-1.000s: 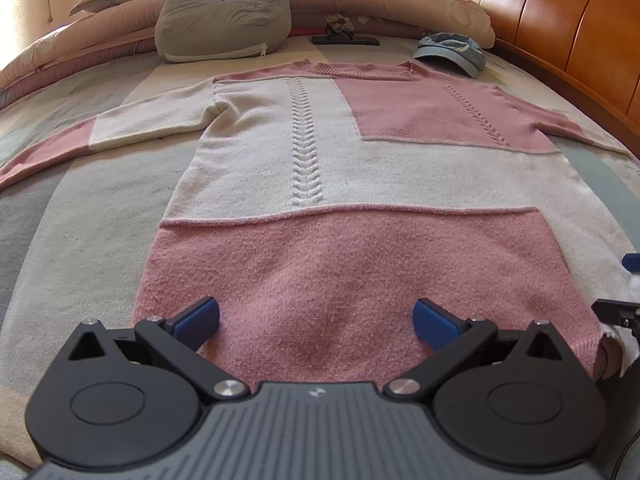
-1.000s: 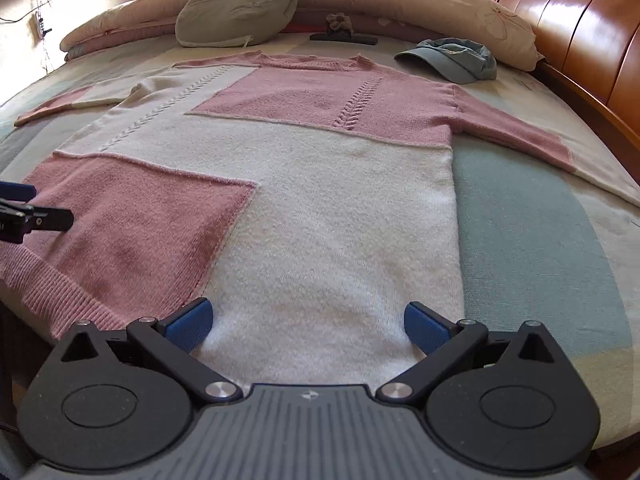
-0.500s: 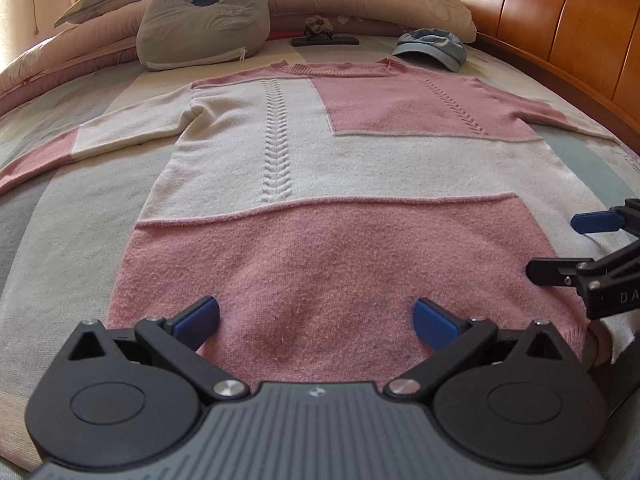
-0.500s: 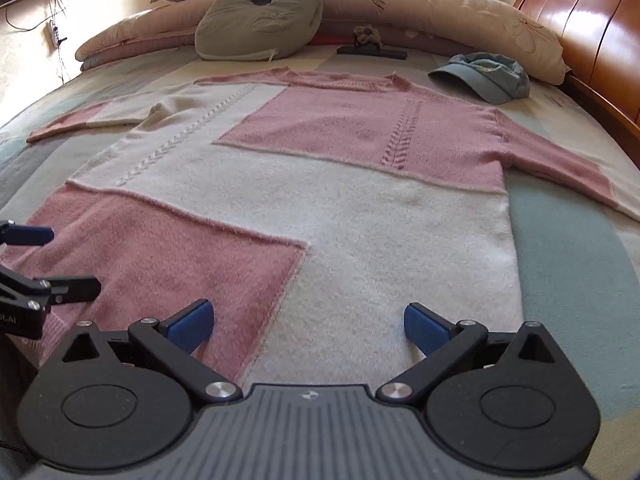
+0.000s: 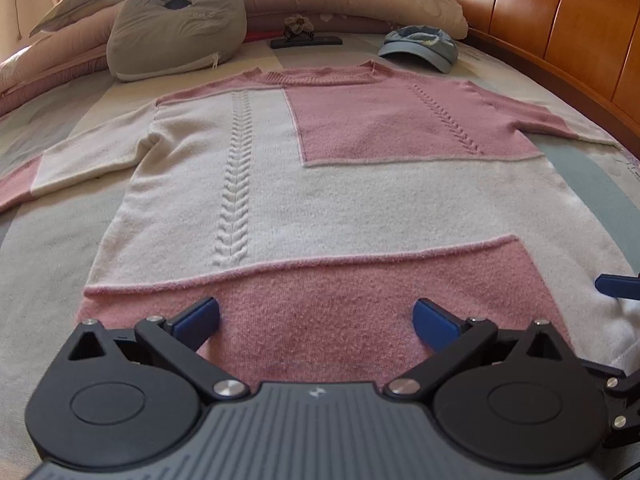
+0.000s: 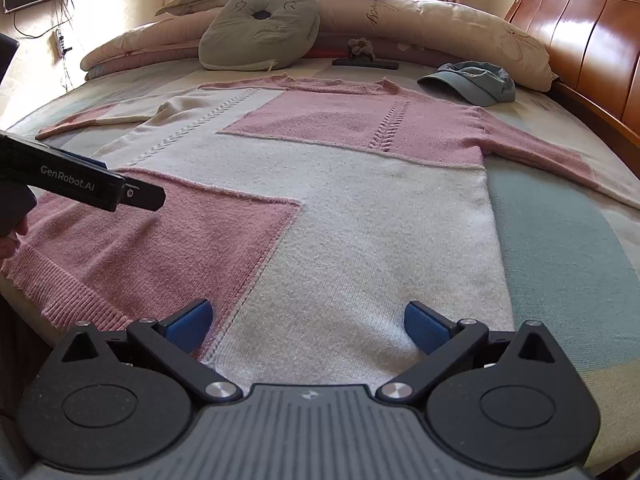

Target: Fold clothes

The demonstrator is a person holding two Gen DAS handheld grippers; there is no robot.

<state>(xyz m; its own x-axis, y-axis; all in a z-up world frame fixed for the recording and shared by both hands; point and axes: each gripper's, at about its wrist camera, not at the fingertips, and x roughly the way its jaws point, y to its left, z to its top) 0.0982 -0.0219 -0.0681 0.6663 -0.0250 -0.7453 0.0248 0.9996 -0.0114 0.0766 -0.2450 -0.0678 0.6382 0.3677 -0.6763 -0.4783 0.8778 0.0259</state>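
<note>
A pink and cream knitted sweater (image 5: 320,200) (image 6: 360,220) lies flat, face up, on the bed, neck toward the pillows and both sleeves spread out sideways. My left gripper (image 5: 316,314) is open over the pink block near the hem, nothing between its blue pads. My right gripper (image 6: 308,322) is open too, low over the hem where the pink block meets the cream. In the right wrist view the left gripper's black body (image 6: 80,180) reaches in from the left above the pink hem corner. A blue fingertip (image 5: 618,286) of the right gripper shows at the left wrist view's right edge.
A grey cushion (image 6: 260,36) and long pillows (image 6: 420,28) line the bed's far end. A blue cap (image 6: 472,82) lies beside the sweater's right shoulder, with a dark flat object (image 6: 366,63) near the collar. A wooden headboard (image 6: 588,40) runs along the right. The bedcover (image 6: 560,248) is striped.
Both grippers have moved forward over the sweater's hem and closer to each other. The left gripper's body now reaches further into the right wrist view. Both stay open.
</note>
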